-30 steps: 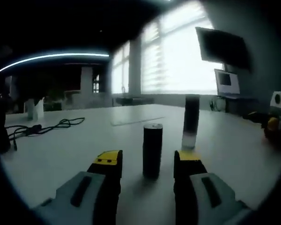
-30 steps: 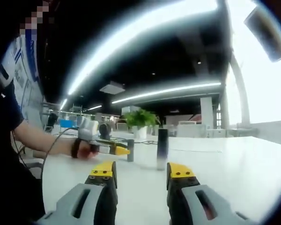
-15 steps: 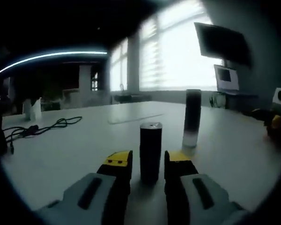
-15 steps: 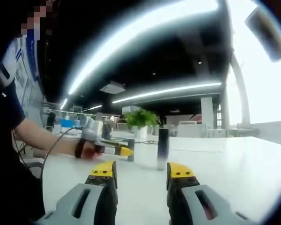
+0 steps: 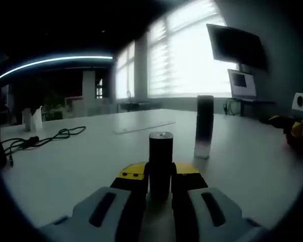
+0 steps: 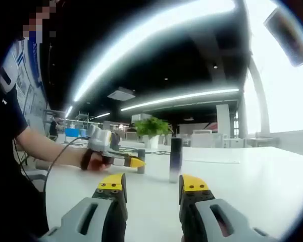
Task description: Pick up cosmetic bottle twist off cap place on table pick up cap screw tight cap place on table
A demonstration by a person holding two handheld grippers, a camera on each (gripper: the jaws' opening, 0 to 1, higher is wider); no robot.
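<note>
While upright on the table (image 5: 65, 166), the dark cylindrical bottle (image 5: 160, 164) sits between closed jaws.

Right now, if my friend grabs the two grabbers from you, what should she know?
Left gripper: jaws closed in on the short dark cylinder, which stands upright on the white table. It looks like the cap, though that is hard to tell.
Right gripper: open, holding nothing, hovering over the table.
The tall dark bottle stands upright beyond the short cylinder, apart from it.
Done: the two pieces stand separately, so the cap seems already off.
Left: lift the short cylinder, screw it tight onto the bottle, set the bottle down.
</note>
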